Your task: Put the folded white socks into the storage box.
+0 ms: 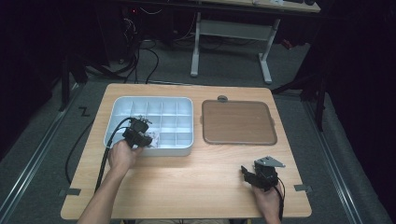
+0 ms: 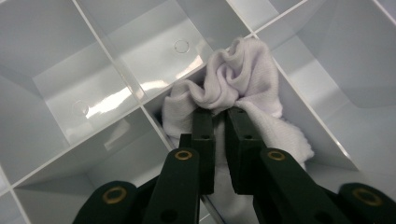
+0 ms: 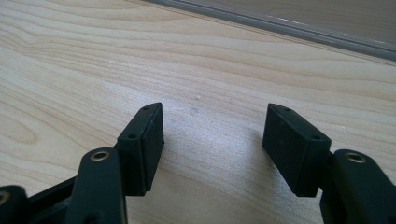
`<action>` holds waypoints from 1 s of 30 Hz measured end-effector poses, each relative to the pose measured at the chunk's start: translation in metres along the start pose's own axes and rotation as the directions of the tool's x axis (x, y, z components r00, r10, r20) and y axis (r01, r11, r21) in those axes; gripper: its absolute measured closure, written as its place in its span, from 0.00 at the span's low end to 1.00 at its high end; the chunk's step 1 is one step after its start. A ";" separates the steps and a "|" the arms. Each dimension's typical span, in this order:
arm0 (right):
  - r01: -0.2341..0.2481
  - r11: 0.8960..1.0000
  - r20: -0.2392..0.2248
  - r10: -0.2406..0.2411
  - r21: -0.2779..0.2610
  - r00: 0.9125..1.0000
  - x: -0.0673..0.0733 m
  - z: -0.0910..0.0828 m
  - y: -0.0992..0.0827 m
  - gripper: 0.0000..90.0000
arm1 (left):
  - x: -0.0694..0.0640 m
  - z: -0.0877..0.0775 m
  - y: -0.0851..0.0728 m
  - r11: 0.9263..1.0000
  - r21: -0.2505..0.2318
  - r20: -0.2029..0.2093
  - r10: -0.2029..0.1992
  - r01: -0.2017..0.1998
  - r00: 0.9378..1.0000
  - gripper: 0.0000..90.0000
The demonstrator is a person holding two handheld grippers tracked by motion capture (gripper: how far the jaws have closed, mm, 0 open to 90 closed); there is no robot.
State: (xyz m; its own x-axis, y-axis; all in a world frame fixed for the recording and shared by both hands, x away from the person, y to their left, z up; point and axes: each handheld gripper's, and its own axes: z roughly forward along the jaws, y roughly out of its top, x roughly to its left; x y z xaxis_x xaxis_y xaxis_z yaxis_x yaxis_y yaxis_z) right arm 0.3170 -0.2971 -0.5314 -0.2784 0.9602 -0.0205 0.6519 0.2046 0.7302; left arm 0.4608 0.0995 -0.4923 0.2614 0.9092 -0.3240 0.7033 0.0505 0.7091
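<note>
One white knitted cloth (image 2: 243, 79), soft and crumpled into folds, sits in a compartment near the front edge of the glossy white plastic divider tray (image 1: 122, 103), pinched between the clenched jaws of the left gripper (image 2: 219, 112). One brown rounded-corner lid (image 1: 238, 122) lies right of the tray. The right gripper (image 3: 212, 135) gapes, holding nothing, over the pale wooden tabletop (image 3: 93, 60) near its front right corner.

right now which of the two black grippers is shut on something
The left gripper: its black jaws pinch the crumpled white cloth inside the white plastic divided tray. The right gripper stands open over the bare wooden table.
</note>
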 end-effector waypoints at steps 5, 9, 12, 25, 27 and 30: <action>0.000 1.000 0.000 0.000 0.000 1.000 0.000 0.000 0.000 0.43 | 0.002 -0.002 0.001 1.000 -0.001 0.014 -0.008 0.008 1.000 0.91; -0.003 1.000 -0.001 0.003 0.000 1.000 0.000 0.000 0.000 0.43 | 0.002 -0.004 0.002 1.000 0.000 0.025 -0.015 0.015 1.000 0.90; -0.002 1.000 0.000 0.002 0.000 1.000 0.000 0.000 0.000 0.43 | 0.003 -0.004 0.003 1.000 0.002 0.028 -0.015 0.015 0.999 0.90; -0.002 1.000 0.000 0.002 0.000 1.000 0.000 0.000 0.000 0.43 | 0.004 -0.013 0.004 0.997 -0.041 0.076 -0.061 0.064 0.995 0.78; -0.002 1.000 0.000 0.002 0.000 1.000 0.000 0.000 0.000 0.43 | 0.004 -0.015 0.004 0.996 -0.052 0.081 -0.067 0.071 0.994 0.76; -0.002 1.000 0.000 0.002 0.000 1.000 0.000 0.000 0.000 0.43 | 0.003 -0.018 0.004 0.995 -0.066 0.087 -0.064 0.069 0.994 0.73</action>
State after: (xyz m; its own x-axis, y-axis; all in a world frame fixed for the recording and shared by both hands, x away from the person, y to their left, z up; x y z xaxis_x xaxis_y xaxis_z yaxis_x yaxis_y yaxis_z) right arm 0.3170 -0.2971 -0.5314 -0.2770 0.9607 -0.0188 0.6526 0.2025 0.7301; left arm 0.4527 0.1098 -0.4792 0.2725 0.8649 -0.4216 0.6747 0.1407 0.7245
